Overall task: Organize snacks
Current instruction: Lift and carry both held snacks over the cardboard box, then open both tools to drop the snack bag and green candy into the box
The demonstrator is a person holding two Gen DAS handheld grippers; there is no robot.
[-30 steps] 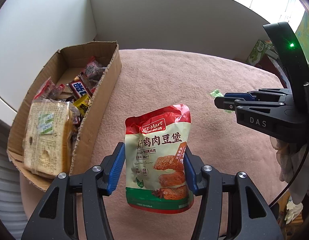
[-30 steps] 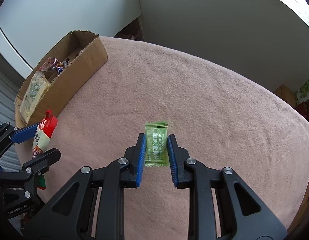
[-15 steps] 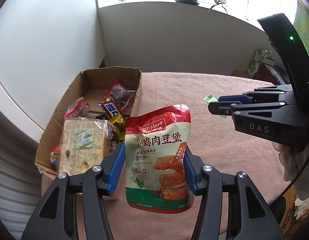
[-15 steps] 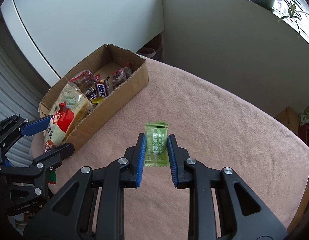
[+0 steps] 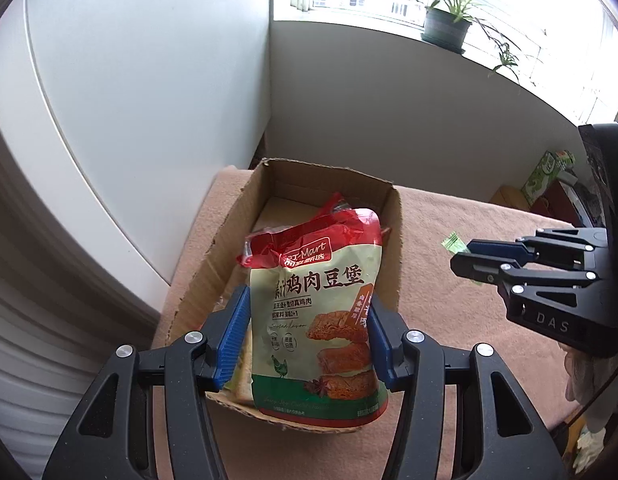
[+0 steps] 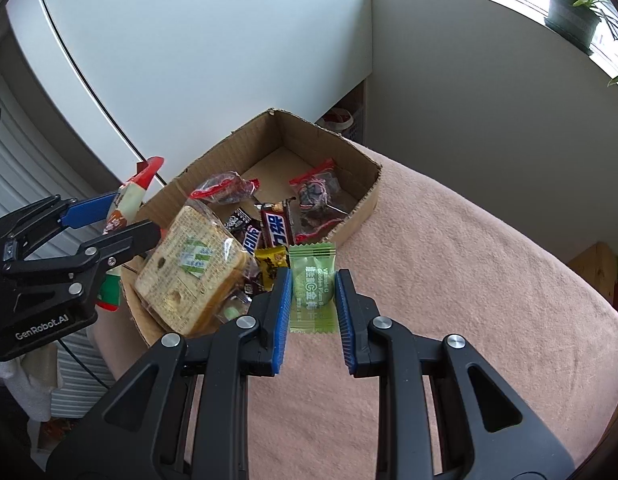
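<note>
Pouch (image 5: 317, 312) now above box (image 5: 393, 248).

Both grippers were clamped and pitched steeply downward.

The left gripper (image 5: 307, 334) had its blue pads (image 5: 233, 338) pressed against the two sides of a snack pouch (image 5: 317, 316), jaws about half spread. The right gripper (image 6: 312, 312) stood beside it to the right, its pads (image 6: 281, 316) nearly together, pinching a small green candy packet (image 6: 312, 286).
</note>
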